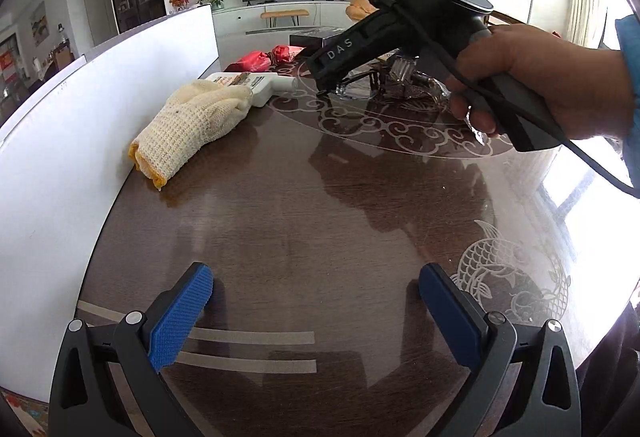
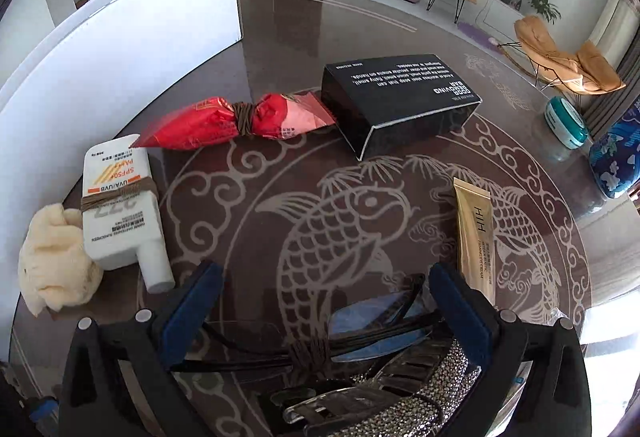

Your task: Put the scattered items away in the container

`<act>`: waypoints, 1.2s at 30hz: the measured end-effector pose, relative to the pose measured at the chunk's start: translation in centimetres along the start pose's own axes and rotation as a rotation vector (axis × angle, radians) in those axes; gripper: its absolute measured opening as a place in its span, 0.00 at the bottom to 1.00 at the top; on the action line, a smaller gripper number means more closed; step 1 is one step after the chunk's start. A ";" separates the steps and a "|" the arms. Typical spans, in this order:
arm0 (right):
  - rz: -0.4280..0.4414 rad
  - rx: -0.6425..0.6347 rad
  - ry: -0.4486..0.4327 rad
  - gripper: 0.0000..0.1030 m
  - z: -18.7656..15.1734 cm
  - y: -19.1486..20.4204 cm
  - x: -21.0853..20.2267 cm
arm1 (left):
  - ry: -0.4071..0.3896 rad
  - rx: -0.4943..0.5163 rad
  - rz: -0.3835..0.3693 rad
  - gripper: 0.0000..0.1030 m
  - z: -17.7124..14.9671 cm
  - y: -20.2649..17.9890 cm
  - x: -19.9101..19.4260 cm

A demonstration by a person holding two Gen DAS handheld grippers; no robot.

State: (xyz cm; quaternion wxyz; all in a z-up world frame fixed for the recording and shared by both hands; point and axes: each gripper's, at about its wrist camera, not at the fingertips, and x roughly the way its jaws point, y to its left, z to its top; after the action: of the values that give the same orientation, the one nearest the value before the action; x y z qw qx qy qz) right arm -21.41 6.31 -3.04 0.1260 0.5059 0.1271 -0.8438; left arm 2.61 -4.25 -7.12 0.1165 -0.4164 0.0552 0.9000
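Note:
My right gripper (image 2: 328, 305) is open and hangs low over a pair of blue-lensed glasses (image 2: 372, 329) tied with brown cord; the glasses lie between its fingers, ungripped. A rhinestone clip (image 2: 420, 381) sits just below them. Further out lie a gold tube (image 2: 474, 237), a black box (image 2: 400, 101), a red packet (image 2: 224, 121), a white sunscreen bottle (image 2: 120, 213) and a cream glove (image 2: 56, 261). My left gripper (image 1: 316, 301) is open over bare table, with nothing between its fingers. From there I see the glove (image 1: 188, 129) at left and the hand-held right gripper (image 1: 326, 87) beyond.
The round dark table (image 1: 320, 205) has koi patterns and a glossy top. White upright boards (image 1: 60, 157) wall off its left side. A hand (image 1: 540, 89) and cable cross the right of the left wrist view. A blue-white vase (image 2: 616, 157) stands beyond the table's right edge.

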 end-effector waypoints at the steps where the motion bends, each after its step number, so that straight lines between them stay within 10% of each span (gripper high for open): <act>1: 0.000 -0.001 0.004 1.00 -0.9 -0.5 -0.5 | 0.006 -0.003 0.003 1.00 0.1 0.0 0.1; 17: -0.001 0.115 -0.323 1.00 -9.4 -3.4 -13.3 | 0.060 -0.036 0.030 1.00 1.0 -0.1 0.8; 36: -0.073 0.301 -0.182 1.00 -22.0 -9.1 -12.7 | 0.067 -0.052 0.043 1.00 1.3 -0.1 1.2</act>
State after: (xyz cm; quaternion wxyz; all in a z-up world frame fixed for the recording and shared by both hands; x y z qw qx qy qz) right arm -0.61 23.39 -1.05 0.0288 0.4356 0.0057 -0.8996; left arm 0.91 -3.73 -7.18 0.0843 -0.4479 0.0448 0.8890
